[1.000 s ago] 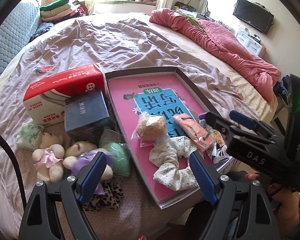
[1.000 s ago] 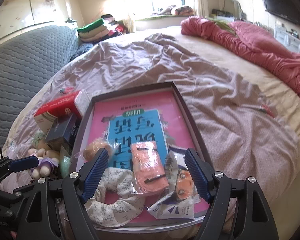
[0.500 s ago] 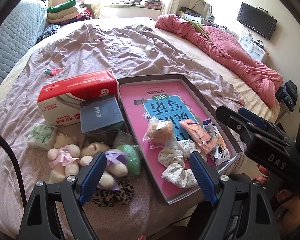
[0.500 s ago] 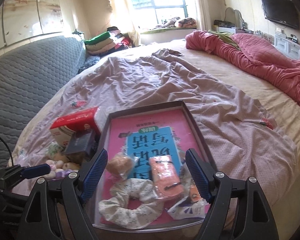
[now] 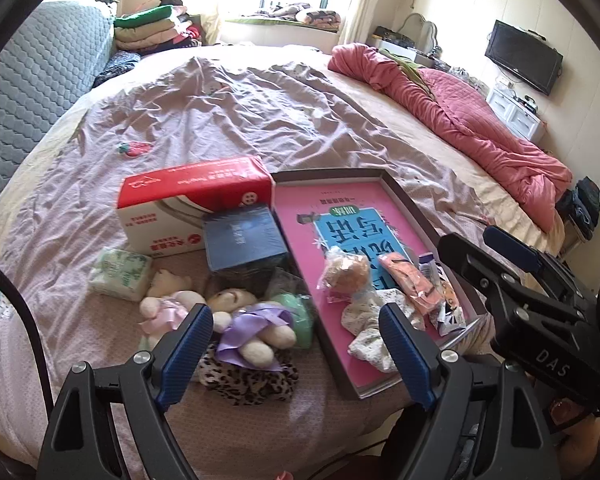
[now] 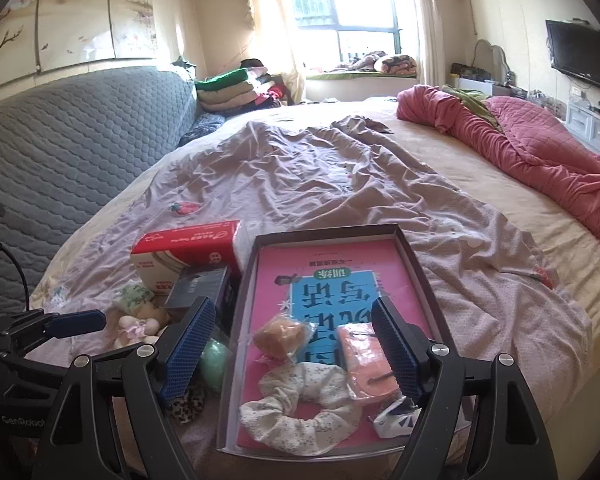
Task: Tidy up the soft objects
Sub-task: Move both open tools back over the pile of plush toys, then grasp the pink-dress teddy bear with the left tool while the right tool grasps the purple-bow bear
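While both grippers hang above the near edge of a bed, each has its blue-padded jaws spread wide with nothing between them: the left gripper point(image 5: 296, 344) over a heap of small soft toys, the right gripper point(image 6: 292, 344) over a shallow dark-rimmed tray point(image 6: 416, 256). Just ahead of the left gripper lie a plush bear in a purple bow point(image 5: 256, 328), a paler plush in a pink bow point(image 5: 162, 308), a mint-green soft piece in clear wrap point(image 5: 296, 312) and a leopard-print scrunchie point(image 5: 252, 380). Directly beneath the right gripper, inside the tray, sit a floral scrunchie point(image 6: 300, 408), a wrapped brown plush ball point(image 6: 280, 336) and a pink packet point(image 6: 364, 360). All of these look light and squashy; the plastic wraps are likely slippery and may crinkle, so a pinch across the plush body or the bunched fabric ring seems safest. Beyond the toys stand a red-and-white tissue box point(image 5: 192, 204) and a dark blue box point(image 5: 244, 240), both with small print too blurred to read. A pink book point(image 6: 328, 280) lining the tray shows large Chinese characters upside down. "DAS" is printed on the right gripper's body in the left view, "GenRobot" on the left one's in the right view.
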Demonstrator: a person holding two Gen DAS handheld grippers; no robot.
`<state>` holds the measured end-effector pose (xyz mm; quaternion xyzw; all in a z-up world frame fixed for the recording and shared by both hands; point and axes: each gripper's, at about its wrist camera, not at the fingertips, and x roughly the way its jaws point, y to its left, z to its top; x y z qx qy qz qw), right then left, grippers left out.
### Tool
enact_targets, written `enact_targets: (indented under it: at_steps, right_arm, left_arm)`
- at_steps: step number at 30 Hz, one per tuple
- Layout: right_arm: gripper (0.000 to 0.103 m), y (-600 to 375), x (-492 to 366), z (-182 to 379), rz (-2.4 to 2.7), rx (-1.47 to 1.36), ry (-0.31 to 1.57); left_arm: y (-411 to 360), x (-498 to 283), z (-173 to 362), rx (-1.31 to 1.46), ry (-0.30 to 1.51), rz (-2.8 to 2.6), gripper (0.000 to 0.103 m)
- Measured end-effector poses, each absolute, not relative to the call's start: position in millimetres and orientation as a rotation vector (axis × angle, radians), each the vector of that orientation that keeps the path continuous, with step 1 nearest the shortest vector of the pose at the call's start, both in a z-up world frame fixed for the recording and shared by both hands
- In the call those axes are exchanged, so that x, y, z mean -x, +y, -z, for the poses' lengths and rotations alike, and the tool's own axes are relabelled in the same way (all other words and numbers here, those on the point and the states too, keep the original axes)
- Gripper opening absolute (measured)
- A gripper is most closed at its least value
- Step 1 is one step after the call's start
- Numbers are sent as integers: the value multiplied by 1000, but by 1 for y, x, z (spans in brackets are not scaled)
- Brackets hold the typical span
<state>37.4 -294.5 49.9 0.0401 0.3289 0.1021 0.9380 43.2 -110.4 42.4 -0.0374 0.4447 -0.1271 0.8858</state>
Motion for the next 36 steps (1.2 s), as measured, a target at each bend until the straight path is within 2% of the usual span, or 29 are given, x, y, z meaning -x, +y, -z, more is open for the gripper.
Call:
enact_targets:
  at_steps: [19,36]
  right_arm:
    - [82,-265,-32,-59,-287,-72,674]
    - [82,-236,-35,-44,-356,-22,727]
  left_arm:
    - [-69,-38,-51,118,898,204,85]
    - [16,-45,-43,237,898,68,86]
